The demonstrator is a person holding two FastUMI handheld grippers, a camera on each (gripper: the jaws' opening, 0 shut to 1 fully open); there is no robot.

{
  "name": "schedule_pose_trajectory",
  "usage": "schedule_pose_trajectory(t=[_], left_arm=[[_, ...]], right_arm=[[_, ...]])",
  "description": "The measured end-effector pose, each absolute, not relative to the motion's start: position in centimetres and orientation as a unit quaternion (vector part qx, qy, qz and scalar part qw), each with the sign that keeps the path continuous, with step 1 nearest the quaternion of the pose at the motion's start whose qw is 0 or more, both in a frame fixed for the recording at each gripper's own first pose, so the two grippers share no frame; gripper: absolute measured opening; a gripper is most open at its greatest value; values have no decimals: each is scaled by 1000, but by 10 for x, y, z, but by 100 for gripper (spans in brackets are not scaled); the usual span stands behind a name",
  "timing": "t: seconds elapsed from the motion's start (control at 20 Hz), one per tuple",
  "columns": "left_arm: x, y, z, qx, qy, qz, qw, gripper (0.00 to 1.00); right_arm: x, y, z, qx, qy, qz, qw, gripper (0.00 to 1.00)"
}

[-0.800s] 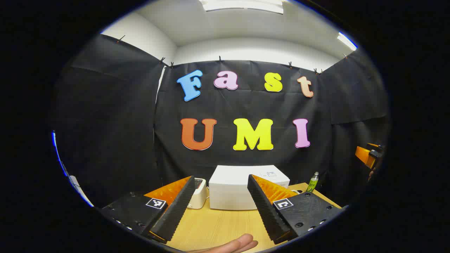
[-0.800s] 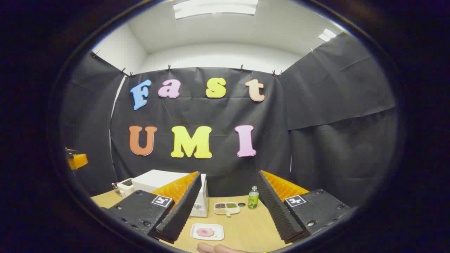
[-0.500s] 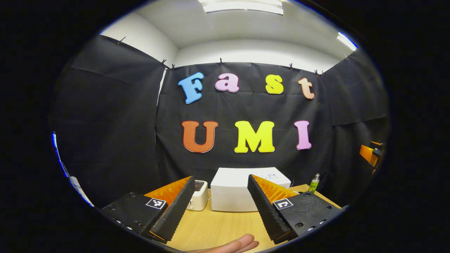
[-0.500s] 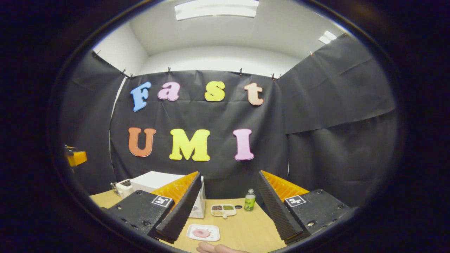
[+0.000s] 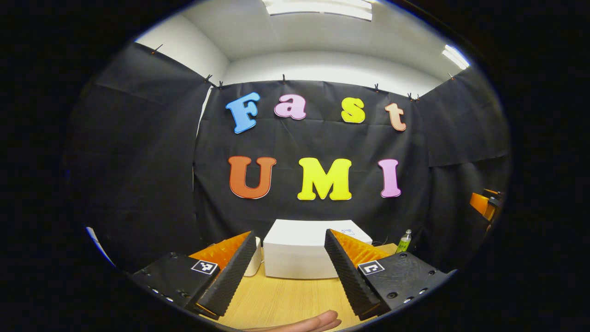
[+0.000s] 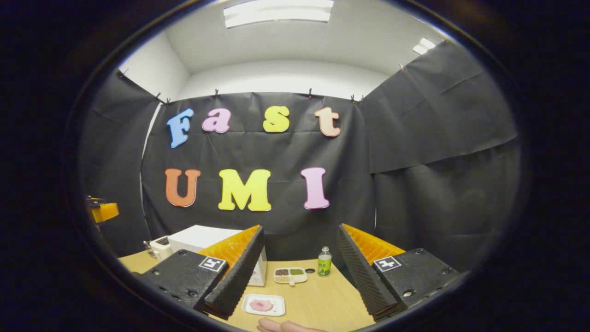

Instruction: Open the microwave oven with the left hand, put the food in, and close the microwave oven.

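Both grippers — left gripper (image 5: 286,272) and right gripper (image 6: 297,274) — hang with jaws parted, grasping nothing. The white boxy microwave oven (image 5: 299,249) sits shut at the wooden bench's (image 5: 286,299) rear edge; the pink food on a white square plate (image 6: 262,305) lies near the front edge.

Wooden table (image 6: 322,299) carries microwave (image 5: 299,249), plate (image 6: 263,305), bottle (image 6: 324,261).

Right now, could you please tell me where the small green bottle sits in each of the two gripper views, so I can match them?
Left gripper view: the small green bottle stands far right on the wooden table, right of the white box-shaped microwave oven.
Right gripper view: the bottle stands near centre, right of the microwave oven and beside a small divided snack tray.
Shared landmark: the microwave oven.
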State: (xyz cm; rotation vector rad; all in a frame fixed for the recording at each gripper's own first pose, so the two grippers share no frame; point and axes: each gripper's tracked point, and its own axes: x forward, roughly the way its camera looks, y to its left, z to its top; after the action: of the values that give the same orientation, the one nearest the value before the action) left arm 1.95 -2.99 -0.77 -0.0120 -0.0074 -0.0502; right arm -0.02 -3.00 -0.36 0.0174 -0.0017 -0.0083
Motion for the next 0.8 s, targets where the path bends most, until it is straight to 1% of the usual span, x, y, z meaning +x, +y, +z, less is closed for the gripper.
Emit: schedule_pose_trajectory(t=[0.1,0.2,0.3,0.6,0.8], left_arm=[[33,-40,-17,-9,-2,-34,999,95],[48,-60,-21,-40,-12,-57,998,94],[62,-66,-45,-51,12,-60,997,95],[119,-94,-99,-10,34,-63,997,95],[152,-130,-137,-16,33,-87,996,95]], right_arm=[[2,-32,-8,10,2,-3,1000,94],[4,-34,-13,13,5,1,1000,94],[5,-36,-18,14,7,4,1000,94],[11,-41,-33,5,5,9,1000,94],[20,-46,-52,11,16,13,1000,94]])
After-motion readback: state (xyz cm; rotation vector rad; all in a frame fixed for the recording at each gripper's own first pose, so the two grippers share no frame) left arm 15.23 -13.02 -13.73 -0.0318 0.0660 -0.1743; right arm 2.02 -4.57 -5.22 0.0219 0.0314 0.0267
